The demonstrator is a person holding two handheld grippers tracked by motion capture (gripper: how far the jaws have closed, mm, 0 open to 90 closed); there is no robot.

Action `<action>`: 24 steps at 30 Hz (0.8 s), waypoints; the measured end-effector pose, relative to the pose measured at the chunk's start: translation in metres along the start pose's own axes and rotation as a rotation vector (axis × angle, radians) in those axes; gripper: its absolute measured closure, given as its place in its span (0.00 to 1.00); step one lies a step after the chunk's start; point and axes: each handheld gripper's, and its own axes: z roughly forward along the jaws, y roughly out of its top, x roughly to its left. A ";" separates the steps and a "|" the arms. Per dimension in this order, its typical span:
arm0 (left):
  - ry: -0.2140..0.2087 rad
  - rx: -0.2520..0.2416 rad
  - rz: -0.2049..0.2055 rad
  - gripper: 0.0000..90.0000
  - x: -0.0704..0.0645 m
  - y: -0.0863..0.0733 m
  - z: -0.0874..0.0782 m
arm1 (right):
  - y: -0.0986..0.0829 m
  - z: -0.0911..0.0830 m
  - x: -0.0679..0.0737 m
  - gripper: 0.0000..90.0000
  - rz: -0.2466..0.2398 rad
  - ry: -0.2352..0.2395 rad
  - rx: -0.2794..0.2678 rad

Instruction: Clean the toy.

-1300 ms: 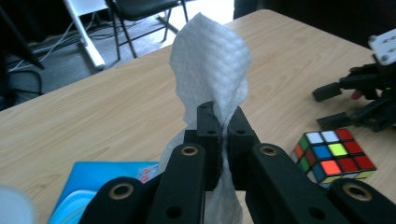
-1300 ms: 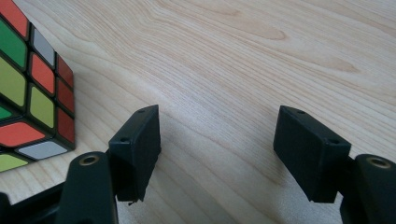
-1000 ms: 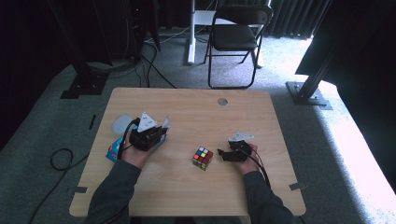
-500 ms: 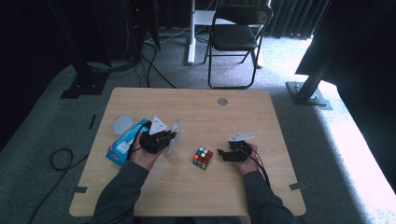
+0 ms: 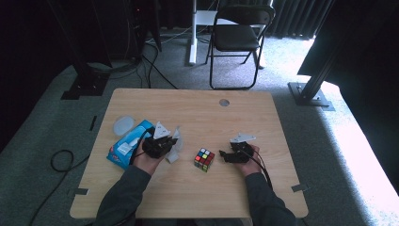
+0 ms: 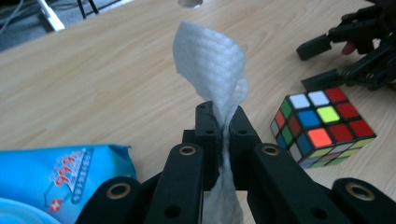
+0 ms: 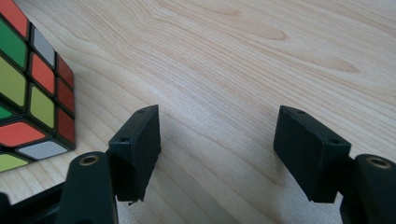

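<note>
A white wipe (image 6: pixel 212 65) stands pinched between the jaws of my left gripper (image 6: pixel 223 126), which is shut on it; from above the wipe (image 5: pixel 175 143) hangs beside that gripper (image 5: pixel 165 146). A scrambled puzzle cube (image 5: pixel 204 159) rests on the wooden table (image 5: pixel 197 113) between the two grippers. The cube (image 6: pixel 322 126) lies to the right in the left gripper view. My right gripper (image 5: pixel 225 155) is open just right of the cube, low over the table. In the right gripper view its jaws (image 7: pixel 217 149) are wide apart with bare wood between them, and the cube (image 7: pixel 32 98) is off to the left.
A blue pack of wipes (image 5: pixel 127 147) lies left of my left hand, with a round clear lid (image 5: pixel 123 125) behind it. The table has a cable hole (image 5: pixel 224 102) near its far edge. A folding chair (image 5: pixel 240 37) stands beyond the table.
My left gripper has moved right, away from the blue pack toward the cube, carrying the white wipe. The right gripper and the cube have stayed put.
</note>
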 end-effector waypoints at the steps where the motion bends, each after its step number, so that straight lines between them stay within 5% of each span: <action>1: 0.001 0.003 -0.007 0.95 0.000 -0.002 0.001 | 0.000 0.000 0.000 0.35 0.000 0.000 0.000; 24: 0.005 0.114 -0.049 0.86 0.008 -0.046 0.017 | 0.000 0.000 0.000 0.35 0.000 0.000 0.001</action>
